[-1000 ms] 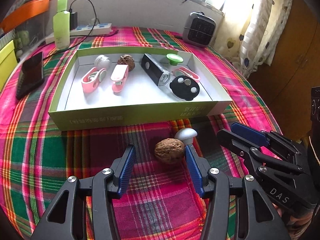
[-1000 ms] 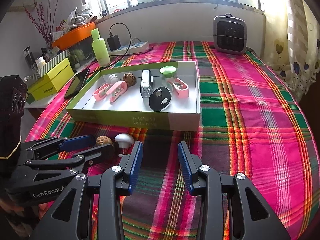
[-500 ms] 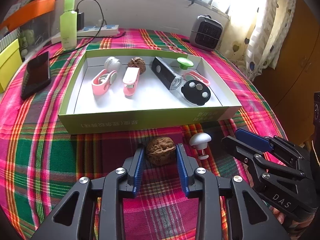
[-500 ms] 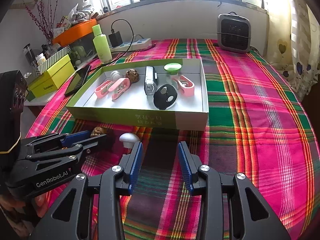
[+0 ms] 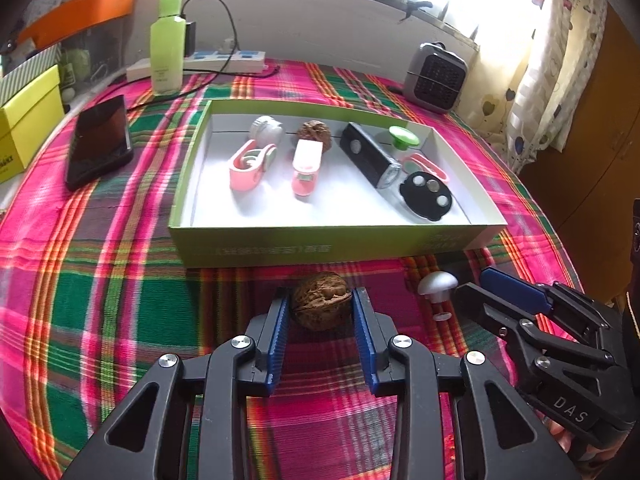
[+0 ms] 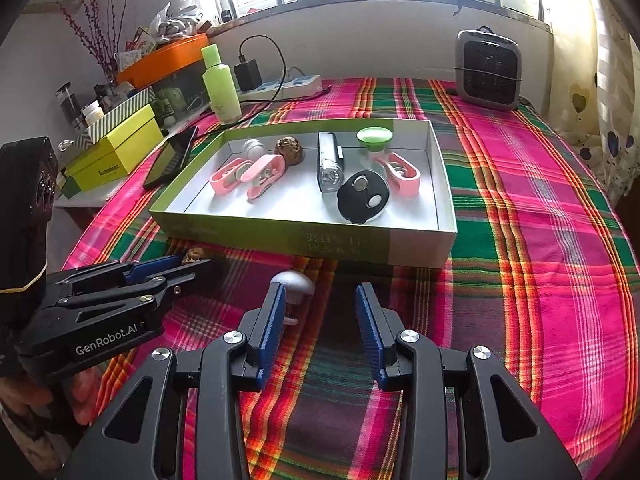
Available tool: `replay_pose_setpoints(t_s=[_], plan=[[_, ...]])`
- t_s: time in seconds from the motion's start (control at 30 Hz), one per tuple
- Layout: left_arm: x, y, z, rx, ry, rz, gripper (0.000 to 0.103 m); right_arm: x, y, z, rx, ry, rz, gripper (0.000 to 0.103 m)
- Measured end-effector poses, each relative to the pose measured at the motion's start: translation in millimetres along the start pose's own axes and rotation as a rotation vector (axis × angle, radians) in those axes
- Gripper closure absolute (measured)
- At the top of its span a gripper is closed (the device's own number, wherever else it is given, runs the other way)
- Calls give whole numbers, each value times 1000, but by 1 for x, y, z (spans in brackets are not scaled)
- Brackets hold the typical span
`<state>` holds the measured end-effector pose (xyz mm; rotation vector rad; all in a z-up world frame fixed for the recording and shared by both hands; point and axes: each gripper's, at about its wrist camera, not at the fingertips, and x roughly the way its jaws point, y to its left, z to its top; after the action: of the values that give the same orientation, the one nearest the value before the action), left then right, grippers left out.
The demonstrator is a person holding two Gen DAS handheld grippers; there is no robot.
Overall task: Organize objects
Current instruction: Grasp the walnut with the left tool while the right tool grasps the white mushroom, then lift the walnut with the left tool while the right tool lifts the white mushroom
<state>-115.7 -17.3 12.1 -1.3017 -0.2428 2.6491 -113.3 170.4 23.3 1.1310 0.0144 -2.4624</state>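
Observation:
My left gripper (image 5: 320, 300) is shut on a brown walnut (image 5: 320, 302), just in front of the green-sided tray (image 5: 320, 246); the walnut looks slightly above the cloth. In the right wrist view the left gripper (image 6: 192, 262) shows at left with the walnut (image 6: 194, 255) at its tips. A silver mushroom-shaped knob (image 5: 437, 284) lies on the cloth to the walnut's right. My right gripper (image 6: 320, 294) is open and empty, its left finger beside the knob (image 6: 292, 284). The tray (image 6: 312, 236) holds pink clips, a second walnut, a black torch, a green-capped piece and a black disc.
A black phone (image 5: 100, 140) lies left of the tray. A green bottle (image 5: 168, 40), a power strip (image 5: 224, 60) and a small grey heater (image 5: 434, 76) stand at the back. Yellow boxes (image 6: 116, 148) sit off the table's left edge.
My left gripper has closed from wide open onto the walnut and moved toward the tray with it. My right gripper stayed open and edged closer to the silver knob.

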Motion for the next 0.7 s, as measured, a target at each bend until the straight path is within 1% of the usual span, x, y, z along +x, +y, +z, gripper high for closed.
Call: replay_pose_setpoints(t_s=[0.2,0.33,0.57,0.7], plan=[[-2,11,0,-13,-6,10,74,9,10,2,-26,20,5,65],[-3,16,0,-24,-7,-3,74,14,17,4,-44,35,-4,65],[-2,17,2,-17,-6,-5,73,24,19,5,-41,61,-13,65],[-1,18,3,-14,-9,-5,73,25,17,6,-31,60,-14,65]])
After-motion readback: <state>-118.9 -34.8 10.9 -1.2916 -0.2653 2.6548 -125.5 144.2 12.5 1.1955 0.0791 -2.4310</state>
